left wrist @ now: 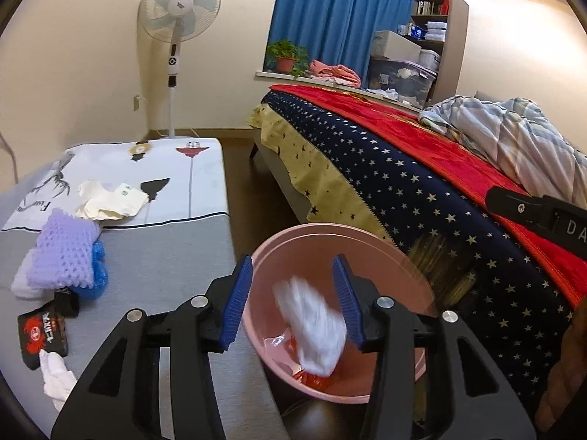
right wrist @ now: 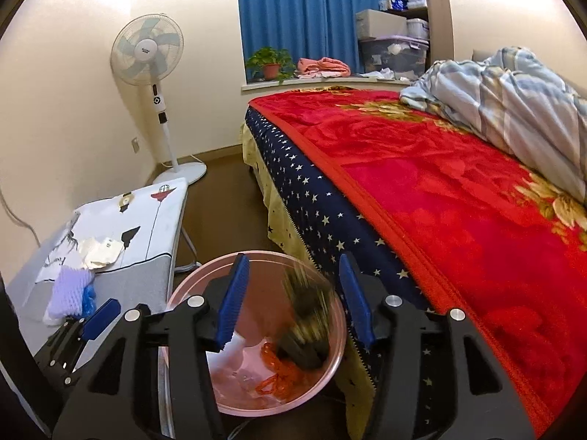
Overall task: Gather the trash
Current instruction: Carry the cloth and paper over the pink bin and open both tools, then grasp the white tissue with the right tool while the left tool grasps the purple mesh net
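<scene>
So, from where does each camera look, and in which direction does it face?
Left wrist: sits on the left gripper, looking down into the pink basin beside the bed; its own open fingers and the right gripper's tip show.
Right wrist: sits on the right gripper, above the same basin; its open fingers and the left gripper's finger show.
Shared: basin, bed, fan, table.

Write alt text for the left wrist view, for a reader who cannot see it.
The open left tool hangs over a pink basin, with a blurred white wad between its fingers above red scraps. To the left, a grey table holds a purple foam net, a black packet and crumpled paper; a bed is on the right.
</scene>
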`<act>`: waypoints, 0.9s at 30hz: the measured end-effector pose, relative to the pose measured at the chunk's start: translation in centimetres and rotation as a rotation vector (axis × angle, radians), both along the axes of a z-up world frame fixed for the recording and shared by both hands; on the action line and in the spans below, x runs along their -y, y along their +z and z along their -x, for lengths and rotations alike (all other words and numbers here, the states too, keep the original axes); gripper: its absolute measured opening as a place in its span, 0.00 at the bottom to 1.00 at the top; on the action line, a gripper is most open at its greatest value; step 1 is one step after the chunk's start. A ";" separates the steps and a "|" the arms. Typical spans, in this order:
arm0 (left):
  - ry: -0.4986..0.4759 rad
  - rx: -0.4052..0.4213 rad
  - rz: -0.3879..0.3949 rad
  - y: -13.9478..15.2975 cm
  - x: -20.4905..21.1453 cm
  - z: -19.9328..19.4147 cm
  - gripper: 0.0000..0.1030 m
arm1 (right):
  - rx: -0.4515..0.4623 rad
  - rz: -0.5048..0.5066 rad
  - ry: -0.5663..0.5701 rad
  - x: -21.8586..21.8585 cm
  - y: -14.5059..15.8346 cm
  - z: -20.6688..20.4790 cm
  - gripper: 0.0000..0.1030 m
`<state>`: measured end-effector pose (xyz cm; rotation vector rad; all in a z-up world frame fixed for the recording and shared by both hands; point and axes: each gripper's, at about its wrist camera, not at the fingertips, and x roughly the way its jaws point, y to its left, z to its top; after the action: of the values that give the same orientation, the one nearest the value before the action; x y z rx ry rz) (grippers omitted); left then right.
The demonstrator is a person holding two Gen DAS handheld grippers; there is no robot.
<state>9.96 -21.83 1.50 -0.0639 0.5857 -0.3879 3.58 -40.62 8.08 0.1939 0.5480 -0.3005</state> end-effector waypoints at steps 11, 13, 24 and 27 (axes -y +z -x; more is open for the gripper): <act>0.103 0.042 -0.001 2.0 -6.2 1.7 0.13 | 0.035 -0.034 0.141 -4.0 -0.3 0.2 0.50; 0.130 0.052 -0.006 2.4 -7.8 2.1 0.13 | 0.037 -0.048 0.180 -5.2 -0.5 0.1 0.51; 0.312 0.088 -0.032 5.0 -18.2 5.1 0.09 | 0.020 -0.122 0.463 -13.5 -3.0 -0.7 0.49; 0.345 0.105 -0.043 6.1 -20.4 6.2 0.09 | 0.003 -0.130 0.542 -16.1 -4.3 -0.8 0.49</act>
<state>3.80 -1.40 7.60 -0.1011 0.4678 -0.0432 4.41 -24.47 3.76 0.1638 0.5959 0.2626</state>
